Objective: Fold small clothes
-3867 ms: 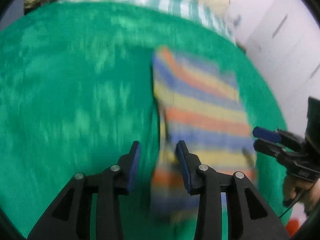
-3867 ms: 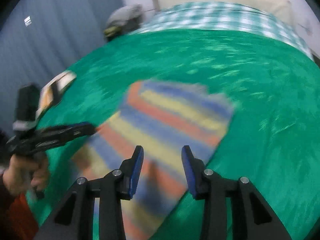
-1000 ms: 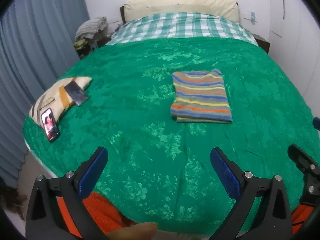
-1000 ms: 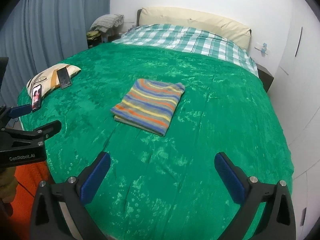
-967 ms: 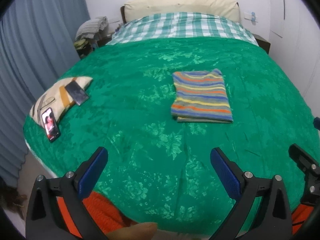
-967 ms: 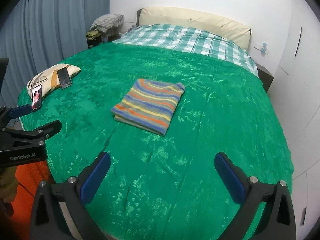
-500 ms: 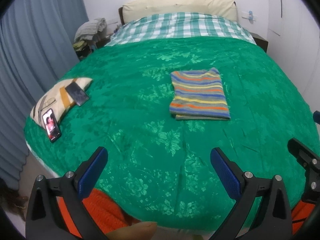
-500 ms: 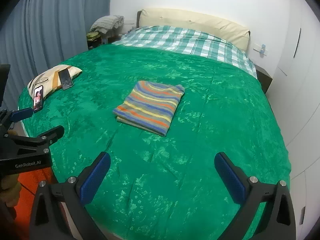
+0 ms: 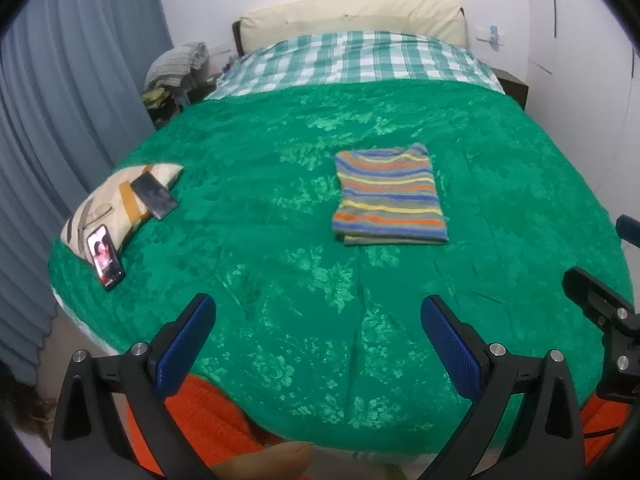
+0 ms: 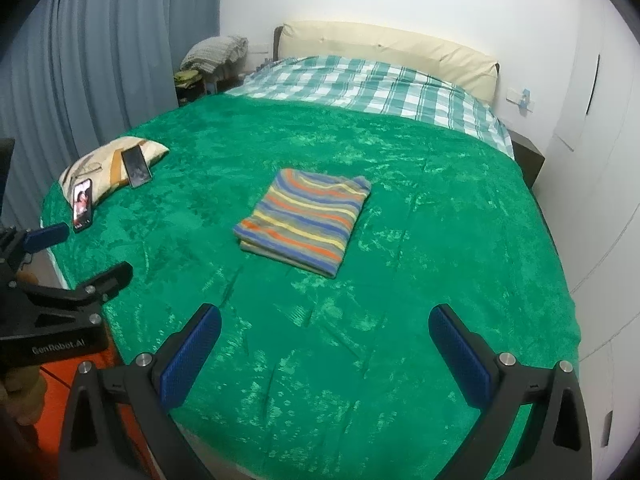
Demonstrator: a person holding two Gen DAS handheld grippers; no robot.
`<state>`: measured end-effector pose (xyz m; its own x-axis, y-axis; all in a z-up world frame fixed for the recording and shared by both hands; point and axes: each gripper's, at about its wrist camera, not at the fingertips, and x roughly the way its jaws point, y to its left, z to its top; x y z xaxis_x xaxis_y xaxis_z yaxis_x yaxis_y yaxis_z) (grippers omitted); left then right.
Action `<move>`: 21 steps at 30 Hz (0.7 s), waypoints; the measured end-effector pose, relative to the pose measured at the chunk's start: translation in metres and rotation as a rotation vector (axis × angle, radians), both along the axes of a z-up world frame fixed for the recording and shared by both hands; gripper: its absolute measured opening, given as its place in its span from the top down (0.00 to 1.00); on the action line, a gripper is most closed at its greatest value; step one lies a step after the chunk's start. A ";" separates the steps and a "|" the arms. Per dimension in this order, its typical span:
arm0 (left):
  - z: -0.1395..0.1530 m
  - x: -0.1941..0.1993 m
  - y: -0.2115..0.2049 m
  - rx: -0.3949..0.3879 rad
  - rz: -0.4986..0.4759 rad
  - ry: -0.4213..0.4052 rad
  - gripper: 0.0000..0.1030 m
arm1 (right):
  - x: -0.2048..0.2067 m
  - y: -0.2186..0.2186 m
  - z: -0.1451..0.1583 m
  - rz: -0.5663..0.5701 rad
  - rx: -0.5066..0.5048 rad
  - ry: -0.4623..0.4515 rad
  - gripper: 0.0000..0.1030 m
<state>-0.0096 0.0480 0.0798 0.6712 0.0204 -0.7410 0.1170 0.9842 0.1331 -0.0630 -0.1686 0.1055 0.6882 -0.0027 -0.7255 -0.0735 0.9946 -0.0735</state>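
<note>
A striped garment (image 9: 388, 195), folded into a neat rectangle, lies in the middle of the green bedspread (image 9: 280, 280); it also shows in the right wrist view (image 10: 306, 218). My left gripper (image 9: 316, 344) is wide open and empty, held back over the foot of the bed, far from the garment. My right gripper (image 10: 326, 354) is also wide open and empty, at the foot of the bed. Each gripper shows at the edge of the other's view.
A small patterned pillow (image 9: 120, 196) at the bed's left edge carries a dark phone (image 9: 155, 196); a lit phone (image 9: 105, 258) leans by it. Checked sheet (image 9: 352, 60) and headboard are at the far end. Grey curtains stand left, white wardrobe right.
Since 3.9 s ago both grippers have let go, opened wide and drawn back from the garment to the foot of the bed. In the last second they rose slightly.
</note>
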 end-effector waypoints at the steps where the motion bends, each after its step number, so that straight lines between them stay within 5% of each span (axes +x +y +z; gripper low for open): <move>1: 0.002 -0.001 0.000 0.002 -0.001 -0.004 0.00 | -0.001 0.001 0.003 0.001 0.005 -0.002 0.01; 21: 0.015 -0.009 0.003 -0.016 0.006 -0.012 0.01 | -0.010 0.010 0.026 -0.001 -0.025 0.008 0.01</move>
